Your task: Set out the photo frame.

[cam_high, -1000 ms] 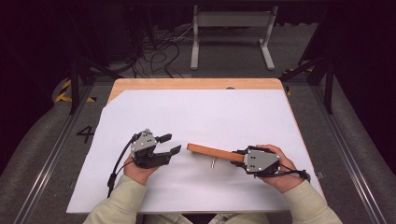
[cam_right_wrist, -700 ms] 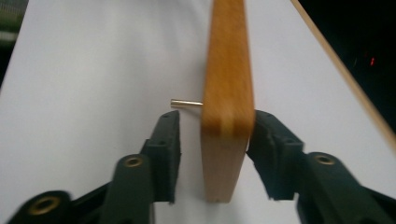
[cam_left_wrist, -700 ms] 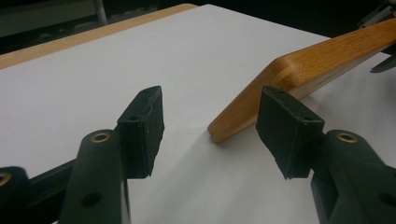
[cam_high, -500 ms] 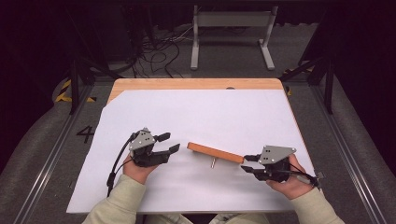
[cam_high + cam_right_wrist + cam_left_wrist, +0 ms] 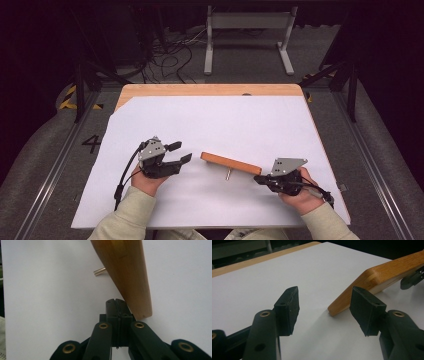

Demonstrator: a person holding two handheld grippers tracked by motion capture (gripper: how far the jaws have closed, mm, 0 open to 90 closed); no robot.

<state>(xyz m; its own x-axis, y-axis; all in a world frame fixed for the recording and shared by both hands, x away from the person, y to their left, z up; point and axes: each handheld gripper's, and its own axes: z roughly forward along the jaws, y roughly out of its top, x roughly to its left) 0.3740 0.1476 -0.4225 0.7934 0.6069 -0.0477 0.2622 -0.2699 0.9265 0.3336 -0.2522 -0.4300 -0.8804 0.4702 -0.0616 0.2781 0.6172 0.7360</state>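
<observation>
Wooden board [image 5: 231, 163] lies between grippers — left gripper [image 5: 178, 152] agape, right gripper [image 5: 259, 178] closed.

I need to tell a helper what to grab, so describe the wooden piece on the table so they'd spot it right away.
Look at the white sheet covering the table, near the person's edge, between the two claws. The board is a flat orange-brown wooden strip lying slantwise, its right end by the shut right claw. It is the sole wooden thing on the sheet, and a small metal pin pokes out from its near side.
</observation>
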